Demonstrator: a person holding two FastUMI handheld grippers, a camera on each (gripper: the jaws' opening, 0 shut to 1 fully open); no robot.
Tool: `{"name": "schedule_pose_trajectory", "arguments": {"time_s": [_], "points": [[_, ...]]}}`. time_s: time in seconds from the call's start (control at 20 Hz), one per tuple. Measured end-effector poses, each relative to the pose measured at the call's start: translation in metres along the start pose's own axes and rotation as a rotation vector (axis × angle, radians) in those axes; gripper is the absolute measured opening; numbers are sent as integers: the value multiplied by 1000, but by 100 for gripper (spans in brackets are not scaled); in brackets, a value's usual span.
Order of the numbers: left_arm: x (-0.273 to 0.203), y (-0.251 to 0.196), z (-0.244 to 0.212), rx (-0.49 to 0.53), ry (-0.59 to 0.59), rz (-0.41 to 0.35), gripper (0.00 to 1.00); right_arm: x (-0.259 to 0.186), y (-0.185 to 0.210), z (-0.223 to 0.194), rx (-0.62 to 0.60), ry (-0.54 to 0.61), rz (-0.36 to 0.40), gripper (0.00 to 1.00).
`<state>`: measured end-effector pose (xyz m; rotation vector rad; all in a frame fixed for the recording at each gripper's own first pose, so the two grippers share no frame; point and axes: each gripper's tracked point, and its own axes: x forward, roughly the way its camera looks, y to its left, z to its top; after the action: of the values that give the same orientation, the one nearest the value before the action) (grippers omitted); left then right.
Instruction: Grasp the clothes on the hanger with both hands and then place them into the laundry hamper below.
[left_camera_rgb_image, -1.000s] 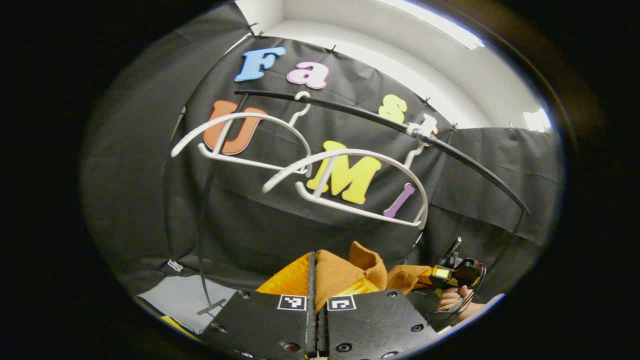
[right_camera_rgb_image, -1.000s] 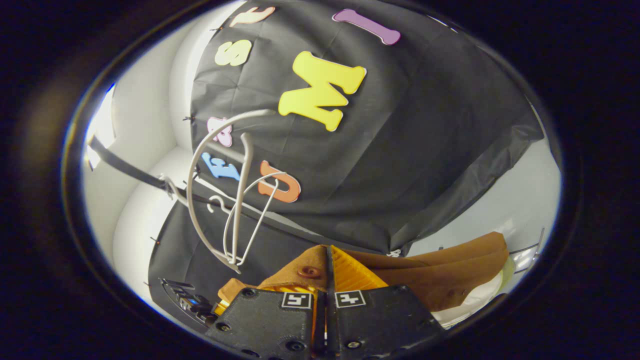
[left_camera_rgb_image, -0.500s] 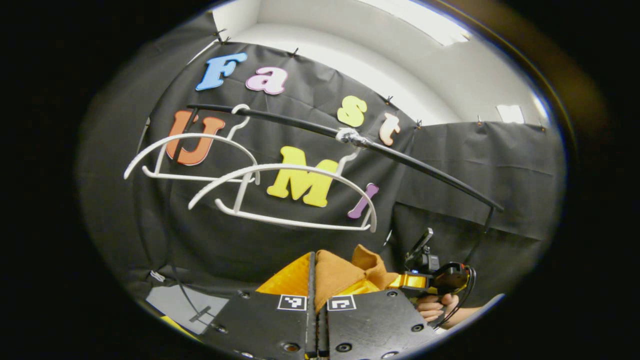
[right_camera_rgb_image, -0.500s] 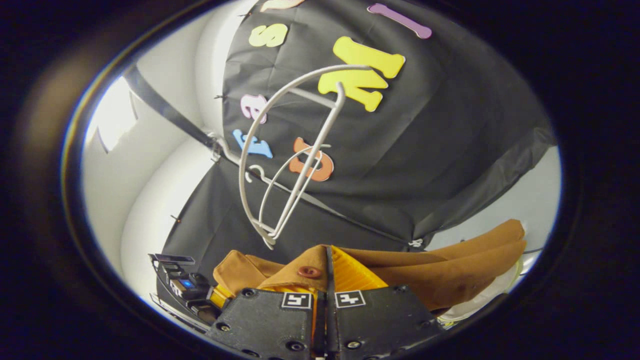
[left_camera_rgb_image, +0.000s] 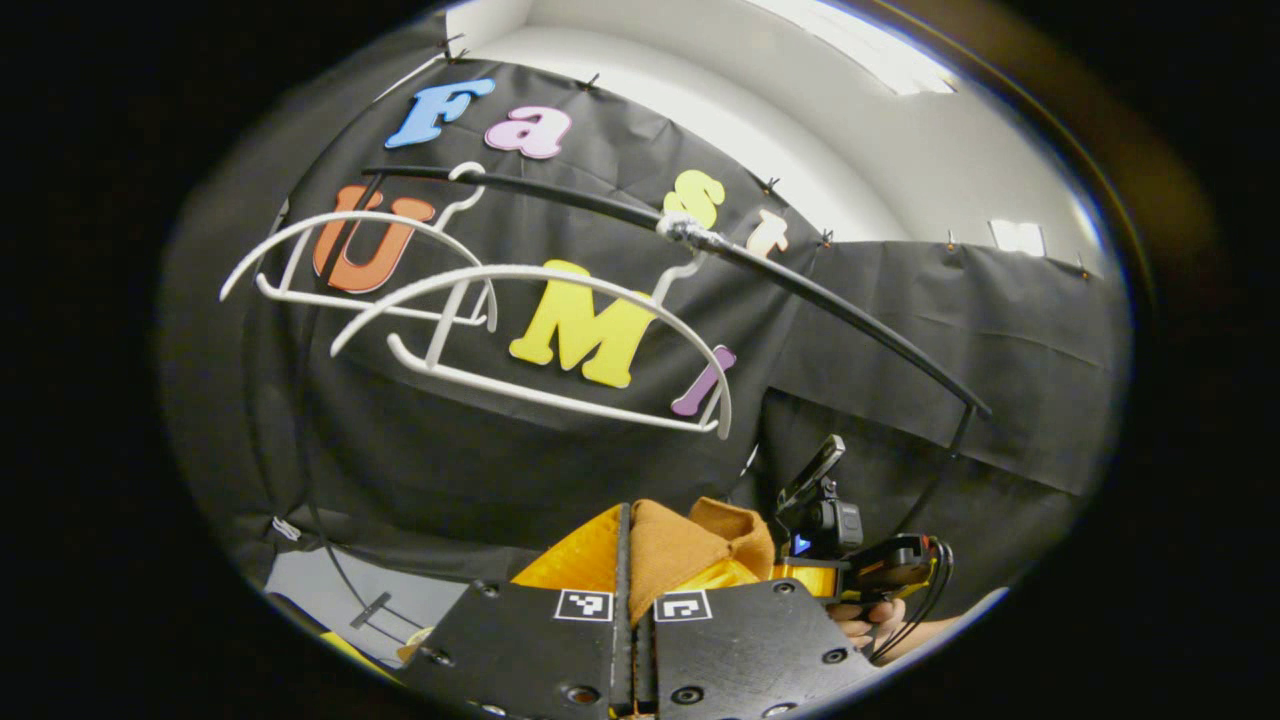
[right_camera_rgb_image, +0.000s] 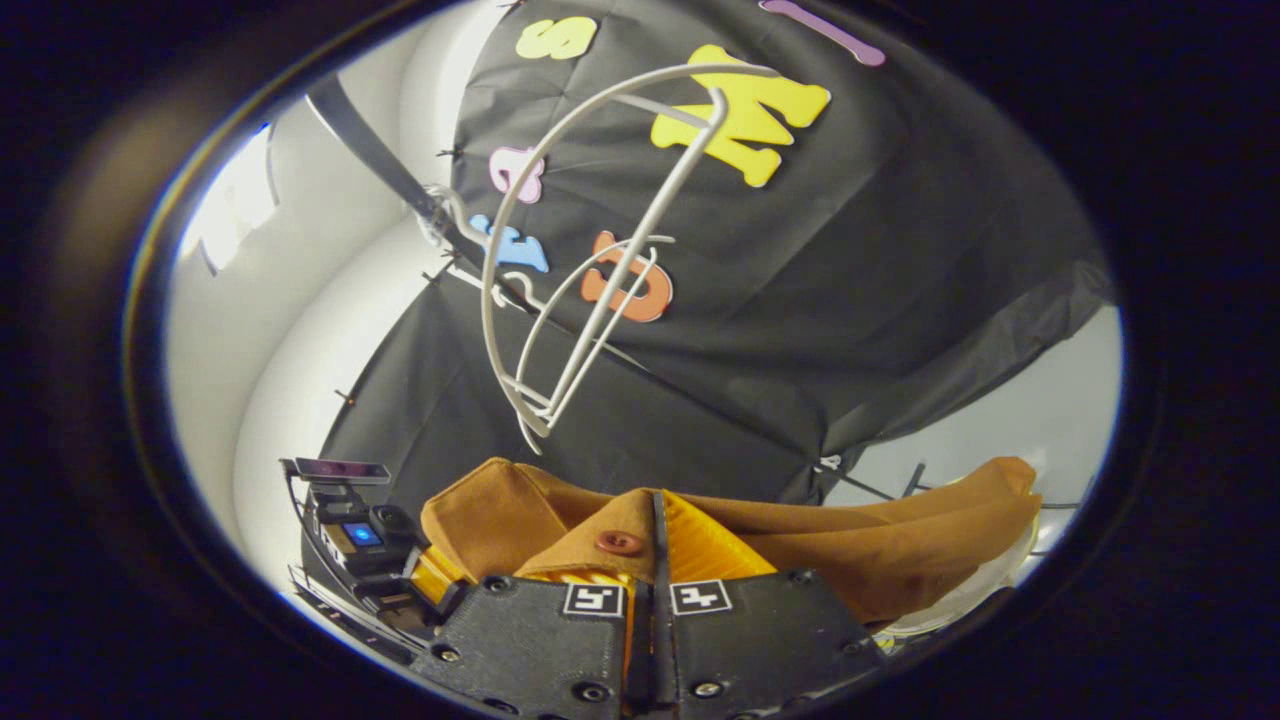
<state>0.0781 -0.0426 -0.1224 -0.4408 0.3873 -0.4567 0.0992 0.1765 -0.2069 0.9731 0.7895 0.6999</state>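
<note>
Left tongs (left_camera_rgb_image: 632, 600): fingers pressed together, a fold of the brown garment (left_camera_rgb_image: 670, 545) pinched between them. The cloth rises at 12 o'clock just off the fingertips, its yellow lining showing on either side of the seam.

Right tongs (right_camera_rgb_image: 650, 600): likewise clamped on the garment (right_camera_rgb_image: 870, 555). The brown cloth spreads from 10 to 3 o'clock of the fingertips, a long fold running out toward 3 o'clock. A round button (right_camera_rgb_image: 620, 542) sits on the cloth just at 11 o'clock of the tips.

In the left gripper view, the other gripper (left_camera_rgb_image: 850, 560) shows at 3 o'clock, touching the garment's far edge, a hand (left_camera_rgb_image: 865, 625) holding it from below.

Two white hangers (left_camera_rgb_image: 520, 340) hang bare from the black rail (left_camera_rgb_image: 800, 290) at 11 to 12 o'clock, well above the garment and apart from it. In the right gripper view, the hangers (right_camera_rgb_image: 590, 260) stand at 11 o'clock, clear of the cloth.

Something pale and rounded (right_camera_rgb_image: 960, 590) lies under the long fold at 3 o'clock; what it is, cannot tell.
</note>
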Motion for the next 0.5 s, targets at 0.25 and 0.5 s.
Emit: {"name": "schedule_pose_trajectory", "arguments": {"time_s": [0.25,0.5], "points": [[9,19,-41,-42,78,19,1,6,-44,-25,78,46,-62,4],[17,54,-103,-110,190,61,1,22,-116,-58,145,115,-206,4]]}}
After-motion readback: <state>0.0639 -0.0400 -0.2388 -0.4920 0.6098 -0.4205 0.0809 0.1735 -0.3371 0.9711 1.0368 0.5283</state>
